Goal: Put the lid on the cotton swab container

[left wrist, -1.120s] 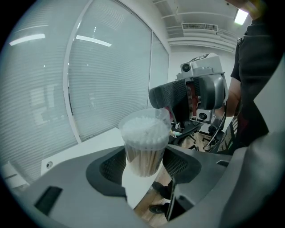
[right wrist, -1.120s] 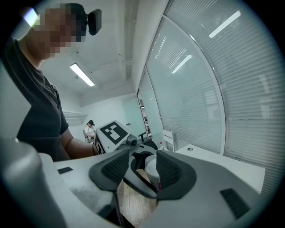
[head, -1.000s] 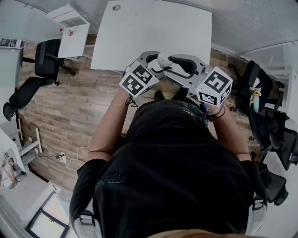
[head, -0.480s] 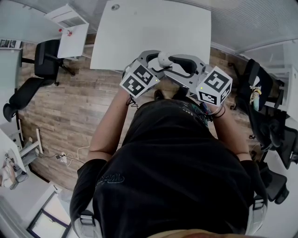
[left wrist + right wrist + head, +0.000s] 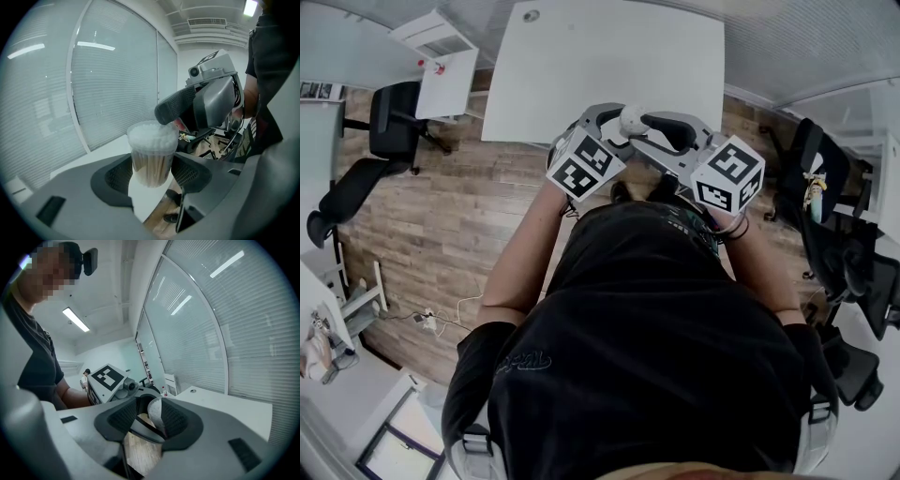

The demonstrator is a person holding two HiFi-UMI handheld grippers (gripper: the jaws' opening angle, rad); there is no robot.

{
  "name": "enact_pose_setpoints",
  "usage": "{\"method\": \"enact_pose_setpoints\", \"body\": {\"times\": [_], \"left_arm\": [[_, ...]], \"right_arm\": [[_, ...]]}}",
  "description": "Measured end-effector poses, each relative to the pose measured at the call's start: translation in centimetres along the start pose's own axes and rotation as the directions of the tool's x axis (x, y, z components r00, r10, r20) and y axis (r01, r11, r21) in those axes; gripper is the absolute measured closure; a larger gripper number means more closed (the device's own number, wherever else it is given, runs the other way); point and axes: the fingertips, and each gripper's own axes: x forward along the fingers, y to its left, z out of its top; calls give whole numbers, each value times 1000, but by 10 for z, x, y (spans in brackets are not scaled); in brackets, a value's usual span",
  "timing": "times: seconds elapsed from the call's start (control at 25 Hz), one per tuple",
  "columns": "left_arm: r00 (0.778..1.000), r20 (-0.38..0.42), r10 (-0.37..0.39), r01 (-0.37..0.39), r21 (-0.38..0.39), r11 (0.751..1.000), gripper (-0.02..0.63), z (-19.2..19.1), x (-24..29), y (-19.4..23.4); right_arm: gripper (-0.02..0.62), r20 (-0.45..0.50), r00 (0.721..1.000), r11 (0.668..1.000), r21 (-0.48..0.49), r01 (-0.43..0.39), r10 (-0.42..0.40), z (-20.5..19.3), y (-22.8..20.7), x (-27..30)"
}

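Both tools are held close together in the air off the near edge of the white table [image 5: 600,66], with wood floor [image 5: 431,216] below and chairs [image 5: 384,131] well aside. The left gripper [image 5: 151,174] pinches the cotton swab container [image 5: 151,147] upright. The right gripper [image 5: 149,417] has its jaws spread at the container's top, with a pale rounded piece against one pad that is cut off, so lid or rim cannot be told.

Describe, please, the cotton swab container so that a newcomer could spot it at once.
In front of the person, by the near edge of the white table, is the left gripper. Clamped upright between its jaws is the container: a clear round tub packed with swabs, white tips on top, the only see-through thing there.
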Motion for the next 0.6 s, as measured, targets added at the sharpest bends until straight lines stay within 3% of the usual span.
{"method": "enact_pose_setpoints", "body": {"times": [0.6], "left_arm": [[999,7,52,-52,-13,999,339,2,6,2]], "right_arm": [[500,2,987,987,-1,162,-162,-1,-19,3]]}}
